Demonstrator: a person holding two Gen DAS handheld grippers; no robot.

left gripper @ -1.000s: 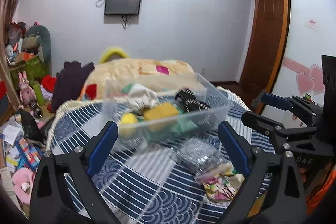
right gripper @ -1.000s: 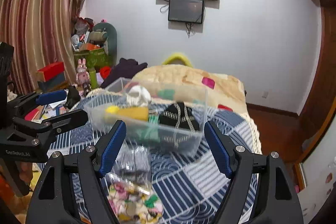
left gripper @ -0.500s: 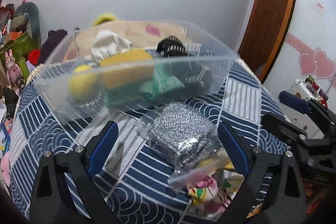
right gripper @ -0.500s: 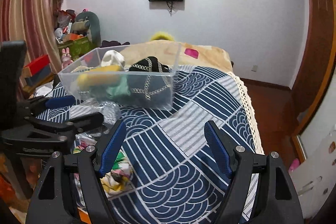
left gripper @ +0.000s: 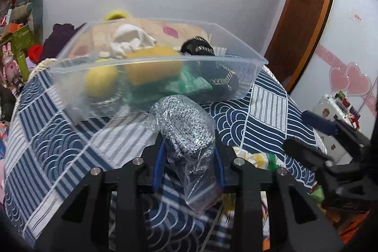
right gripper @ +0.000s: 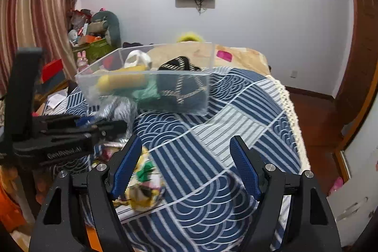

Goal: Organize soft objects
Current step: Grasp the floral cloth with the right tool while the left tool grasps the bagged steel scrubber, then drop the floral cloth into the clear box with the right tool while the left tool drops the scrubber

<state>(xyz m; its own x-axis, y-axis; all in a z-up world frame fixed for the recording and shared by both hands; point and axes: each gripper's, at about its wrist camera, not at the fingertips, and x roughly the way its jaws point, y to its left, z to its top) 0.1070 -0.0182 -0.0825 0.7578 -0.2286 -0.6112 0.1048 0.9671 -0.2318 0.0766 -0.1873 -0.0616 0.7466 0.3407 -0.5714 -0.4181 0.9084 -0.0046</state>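
Left gripper (left gripper: 187,163) clamps bagged silver scrubber (left gripper: 186,131), bag bottom blurred; right gripper (right gripper: 186,167) wide open, empty.

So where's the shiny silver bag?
In the left wrist view, the silver bag sits pinched in the left gripper, just in front of the clear bin on the bed.

Both wrist views low, facing wall (sharing clear bin (left gripper: 151,67))
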